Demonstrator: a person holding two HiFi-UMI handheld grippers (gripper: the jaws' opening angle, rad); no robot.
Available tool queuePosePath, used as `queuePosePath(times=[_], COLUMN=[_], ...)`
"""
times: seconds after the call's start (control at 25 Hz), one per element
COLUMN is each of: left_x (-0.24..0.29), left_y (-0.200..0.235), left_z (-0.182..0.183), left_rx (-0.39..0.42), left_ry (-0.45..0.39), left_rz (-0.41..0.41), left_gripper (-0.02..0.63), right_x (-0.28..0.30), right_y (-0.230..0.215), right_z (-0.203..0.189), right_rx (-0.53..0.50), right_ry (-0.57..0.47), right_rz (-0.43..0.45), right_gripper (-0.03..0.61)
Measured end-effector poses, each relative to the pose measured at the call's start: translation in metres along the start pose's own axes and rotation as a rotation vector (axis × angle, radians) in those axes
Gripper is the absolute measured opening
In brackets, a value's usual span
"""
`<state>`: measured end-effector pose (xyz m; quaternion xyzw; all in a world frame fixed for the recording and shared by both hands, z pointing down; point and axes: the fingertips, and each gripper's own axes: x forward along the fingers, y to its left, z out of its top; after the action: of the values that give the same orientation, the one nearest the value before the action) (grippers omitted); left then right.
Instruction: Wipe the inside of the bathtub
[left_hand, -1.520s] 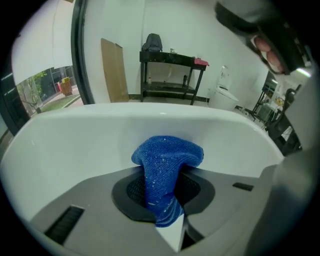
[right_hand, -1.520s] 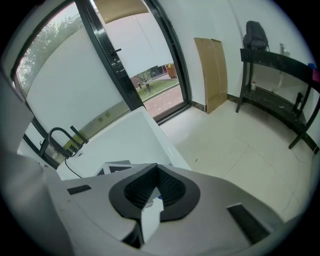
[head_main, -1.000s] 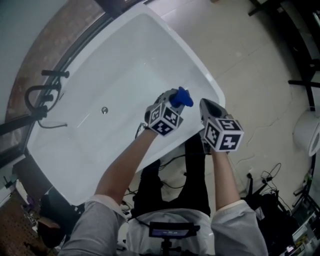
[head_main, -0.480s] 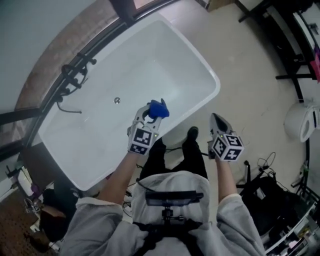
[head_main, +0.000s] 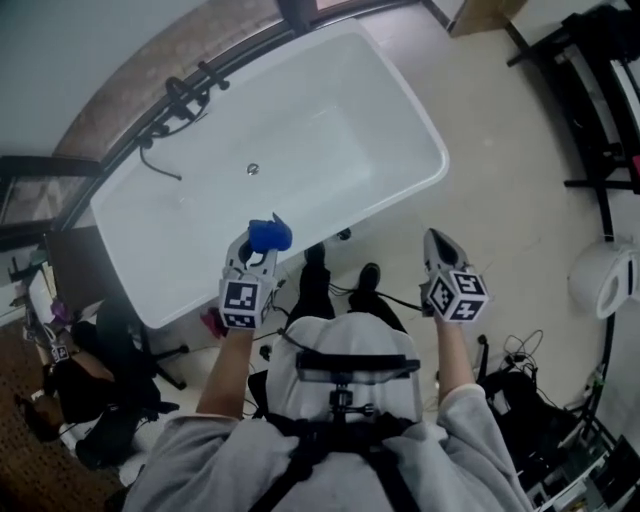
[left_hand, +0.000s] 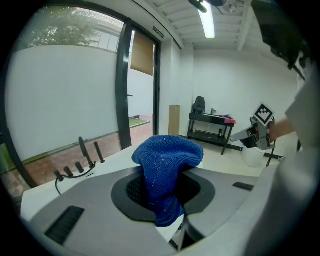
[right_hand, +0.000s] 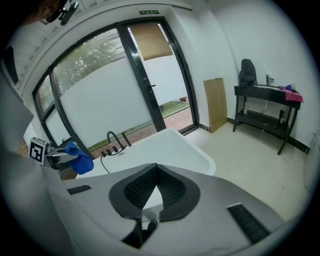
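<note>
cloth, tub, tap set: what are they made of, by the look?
Blue cloth: knitted or microfibre textile, matt; a fine looped weave shows and it folds limply. Bathtub: smooth white shell with a soft sheen, likely acrylic or enamel, and the look does not settle which. Tap set: thin black spout and levers, probably coated metal.

You are gripping a deep blue, speckled-weave cloth in your grey left gripper. Both it and your grey right gripper are showing black-and-white square-marker cubes. The bathtub is gleaming white, its faucet black, the floor beige. You are wearing grey sleeves.
</note>
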<state>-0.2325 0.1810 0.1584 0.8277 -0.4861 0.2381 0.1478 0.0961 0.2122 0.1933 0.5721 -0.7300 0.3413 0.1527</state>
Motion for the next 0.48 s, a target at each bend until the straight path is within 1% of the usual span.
queuePosePath(times=[0.12,0.24,0.4,0.48], left_x=[-0.026,-0.051,-0.083,-0.099], left_y=[-0.009,-0.019,-0.028,-0.024], left_z=[-0.005,-0.002,0.004,0.005], left_rx=[-0.040,-0.091,-0.101,-0.104], left_ry=[-0.020,-0.053,-0.081,-0.099], left_rz=[0.052,0.102,0.165,0.194], left_gripper=[0.086,0.086,0.086,0.086], right_x=[-0.013,-0.025,-0.036,-0.035], right_y=[-0.002,0.000,0.014,0.026], right_z=[0.002,0.004,0.004,0.004], right_rx=[-0.065,-0.082,-0.110,-0.135], right_ry=[-0.018,-0.037,-0.056,-0.061], right_rz=[0.030,0.068,0.141,0.173], right_gripper=[0.006,0.006,0.006,0.006])
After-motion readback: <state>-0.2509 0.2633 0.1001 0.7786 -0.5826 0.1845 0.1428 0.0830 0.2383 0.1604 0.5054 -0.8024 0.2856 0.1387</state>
